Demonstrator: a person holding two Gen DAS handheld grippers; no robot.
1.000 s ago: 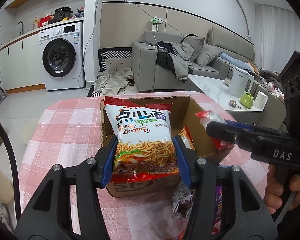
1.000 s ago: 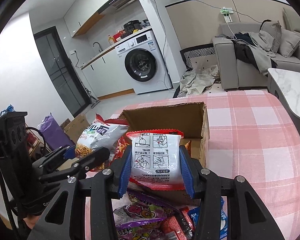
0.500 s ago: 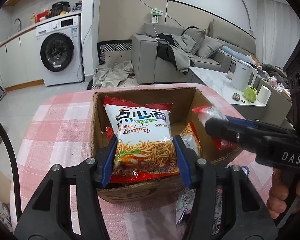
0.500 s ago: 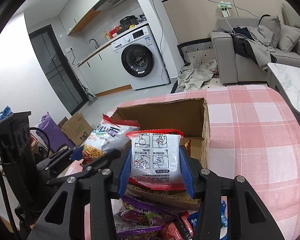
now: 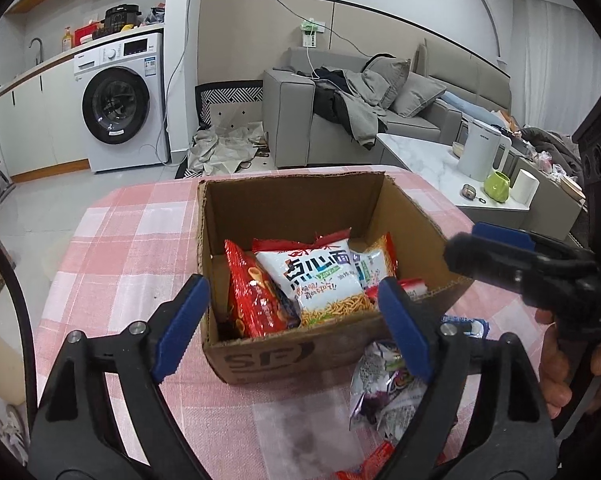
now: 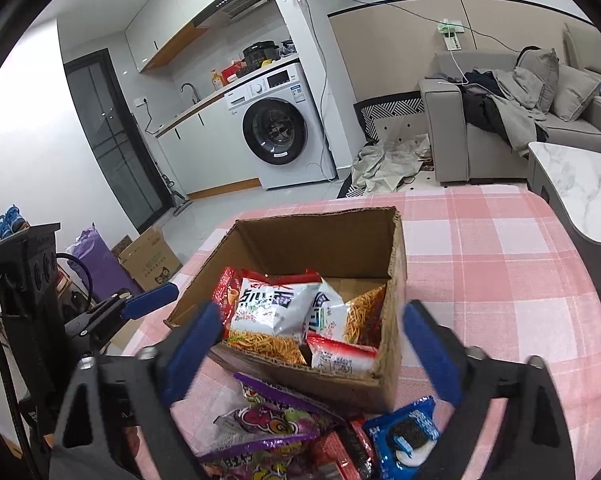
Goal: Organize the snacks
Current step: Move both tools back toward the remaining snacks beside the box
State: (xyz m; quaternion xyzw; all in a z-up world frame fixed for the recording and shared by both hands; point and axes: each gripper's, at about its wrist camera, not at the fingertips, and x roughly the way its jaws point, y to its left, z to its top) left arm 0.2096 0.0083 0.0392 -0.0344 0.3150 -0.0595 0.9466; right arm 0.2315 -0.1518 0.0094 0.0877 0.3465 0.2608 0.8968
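Now both grippers, left gripper (image 5: pixel 294 320) and right gripper (image 6: pixel 324 346), just widened, empty, above snack-filled cardboard box (image 5: pixel 300 354).

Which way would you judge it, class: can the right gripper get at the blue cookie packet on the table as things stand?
Probably yes. The right gripper is open and empty, and the blue cookie packet lies uncovered on the table just below it, beside the cardboard box.

- Your left gripper (image 5: pixel 294 322) has just been opening; its jaws stand wide, nothing between them.
- Your right gripper (image 6: pixel 314 346) likewise: jaws just opened, empty.
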